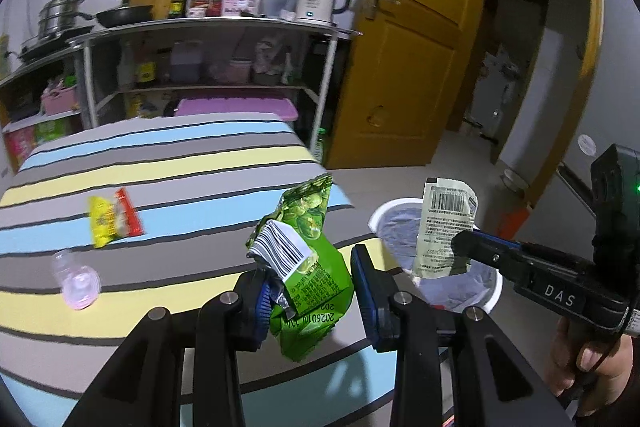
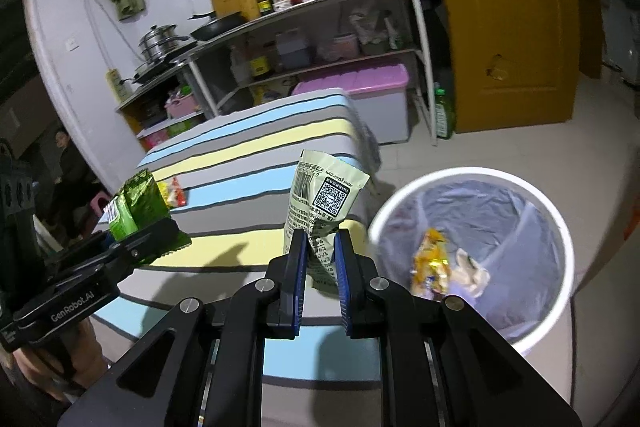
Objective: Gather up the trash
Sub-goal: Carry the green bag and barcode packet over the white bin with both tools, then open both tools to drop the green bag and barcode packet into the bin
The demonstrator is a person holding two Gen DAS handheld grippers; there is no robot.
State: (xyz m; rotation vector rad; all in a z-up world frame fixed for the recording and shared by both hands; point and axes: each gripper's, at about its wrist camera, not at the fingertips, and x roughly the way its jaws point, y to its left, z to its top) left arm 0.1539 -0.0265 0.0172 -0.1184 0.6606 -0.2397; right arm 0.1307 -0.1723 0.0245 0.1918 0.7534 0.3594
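My left gripper [image 1: 310, 285] is shut on a crumpled green snack bag [image 1: 310, 259], held above the striped table [image 1: 160, 163]. It also shows in the right wrist view [image 2: 132, 207]. My right gripper [image 2: 322, 247] is shut on a pale green wrapper [image 2: 320, 199] with a QR code, held beside the white bin [image 2: 560, 227]. In the left wrist view that wrapper [image 1: 442, 231] hangs over the bin [image 1: 494, 291]. A yellow-red wrapper [image 1: 112, 217] and a small clear pink bottle [image 1: 78, 279] lie on the table.
The bin holds a plastic liner and some trash, among it a yellow wrapper [image 2: 430, 263]. A metal kitchen rack [image 1: 208, 59] with pots, bottles and a kettle stands behind the table. A pink-lidded storage box [image 2: 360, 95] and a yellow door [image 2: 508, 27] are at the right.
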